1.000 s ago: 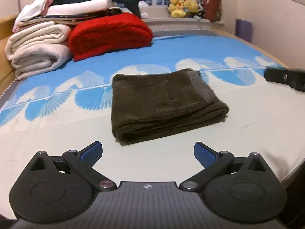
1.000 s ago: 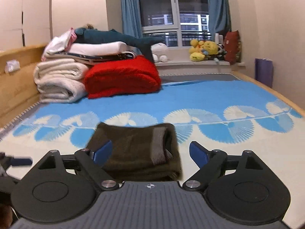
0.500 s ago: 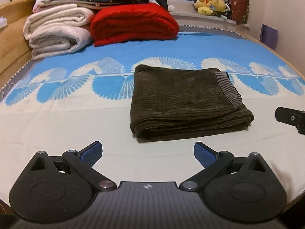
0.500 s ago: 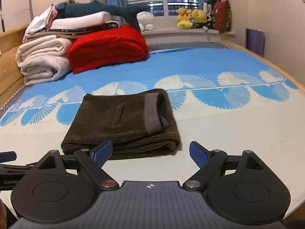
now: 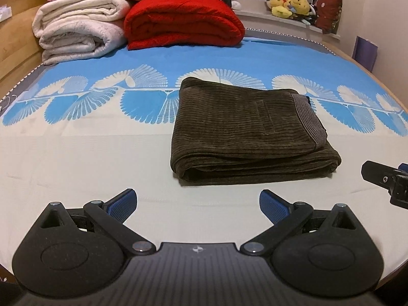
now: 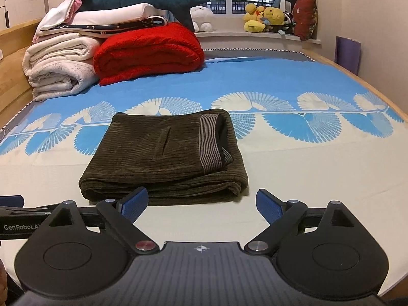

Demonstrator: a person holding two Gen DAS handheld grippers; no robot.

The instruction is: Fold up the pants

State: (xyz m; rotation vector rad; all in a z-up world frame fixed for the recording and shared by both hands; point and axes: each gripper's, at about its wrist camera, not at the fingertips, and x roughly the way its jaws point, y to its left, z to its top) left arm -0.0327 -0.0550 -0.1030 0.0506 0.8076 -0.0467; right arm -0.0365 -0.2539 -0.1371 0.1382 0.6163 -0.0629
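Bed (image 6: 306, 168): folded pants (image 6: 163, 155) beyond right gripper (image 6: 201, 204).

Both cameras sit low over the near edge of the bed (image 5: 76, 153), each looking forward along its own tool toward the window end. The left wrist view has the folded pants (image 5: 244, 127) right of centre, close ahead; the right wrist view has the same pants (image 6: 165, 155) left of centre, just beyond the left fingertip (image 6: 134, 204). Both share the red blanket (image 6: 150, 51), the bedding stack and the windowsill toys.
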